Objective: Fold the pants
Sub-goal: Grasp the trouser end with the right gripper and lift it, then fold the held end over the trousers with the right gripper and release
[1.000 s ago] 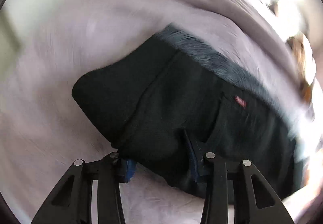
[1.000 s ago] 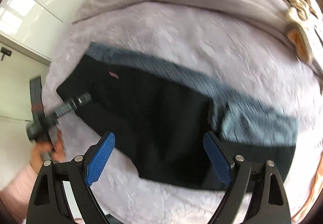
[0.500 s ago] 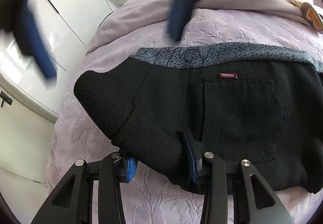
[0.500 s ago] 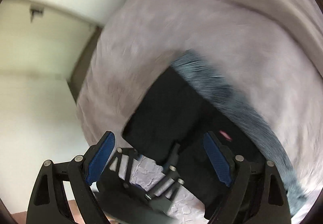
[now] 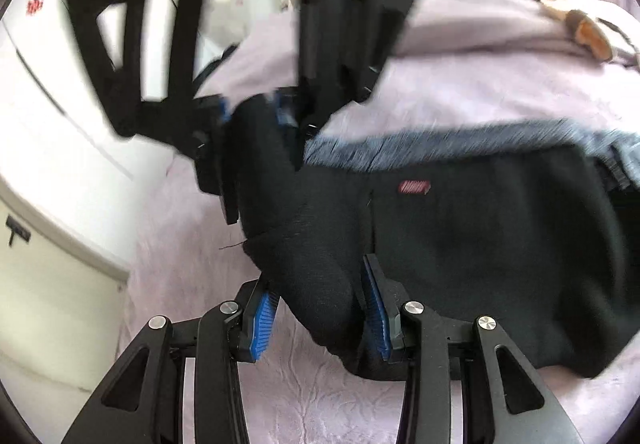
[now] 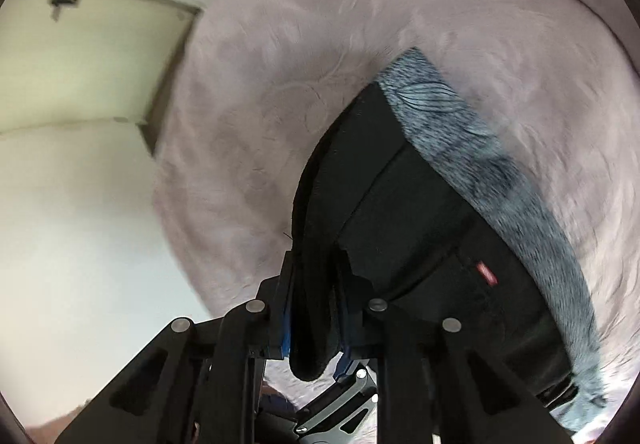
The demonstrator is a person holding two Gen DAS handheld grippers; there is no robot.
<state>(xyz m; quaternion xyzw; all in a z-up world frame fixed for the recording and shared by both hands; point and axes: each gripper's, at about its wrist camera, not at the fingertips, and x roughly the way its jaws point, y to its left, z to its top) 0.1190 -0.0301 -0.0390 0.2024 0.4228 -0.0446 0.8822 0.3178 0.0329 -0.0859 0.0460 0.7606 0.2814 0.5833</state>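
Note:
Black pants point(image 5: 480, 256) with a grey patterned waistband point(image 5: 460, 143) and a small red label point(image 5: 414, 185) lie folded on the lilac bedspread point(image 5: 460, 91). My left gripper point(image 5: 320, 314) is shut on the near left corner of the pants. My right gripper point(image 5: 252, 111) hangs over the far left corner and is shut on a fold of the same edge. In the right wrist view my right gripper point(image 6: 314, 318) clamps a black fold, with the pants point(image 6: 420, 228) and waistband point(image 6: 480, 171) running away to the right.
White cupboard doors point(image 5: 48, 123) stand left of the bed. A brown and cream bundle point(image 5: 560, 3) lies at the far right on a pale blanket point(image 5: 480, 23). The bed edge point(image 6: 176, 91) and a cream wall panel point(image 6: 88, 55) show in the right wrist view.
My right gripper swung from above the middle of the pants over to the left edge and closed on a fold beside my left gripper. My left gripper kept its hold.

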